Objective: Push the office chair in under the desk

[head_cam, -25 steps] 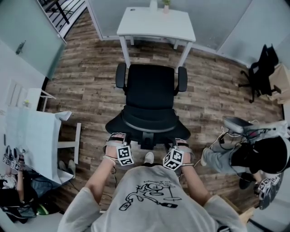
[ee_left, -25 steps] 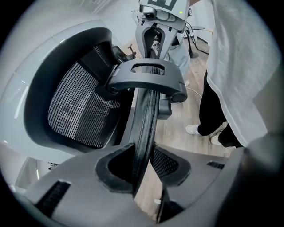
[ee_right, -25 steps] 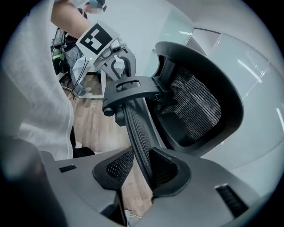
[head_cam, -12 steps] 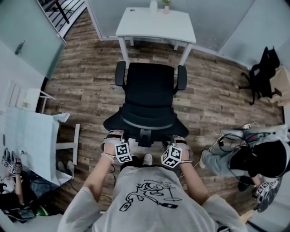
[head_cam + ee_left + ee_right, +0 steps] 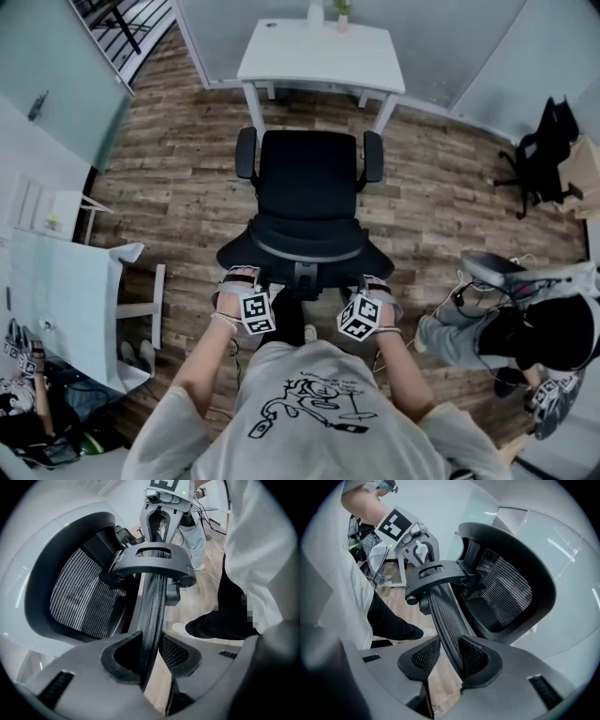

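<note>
Black office chair (image 5: 309,187) stands short of the white surface (image 5: 319,52).
Left claw (image 5: 151,656) and right claw (image 5: 450,660) pinch its backrest rim (image 5: 152,604) to push.

The office chair (image 5: 309,202) has rolled closer to the desk (image 5: 322,49).

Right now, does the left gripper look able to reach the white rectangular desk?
Probably not: the left gripper is shut on the backrest rim of the black mesh office chair, and that chair stands between it and the white rectangular desk.
</note>
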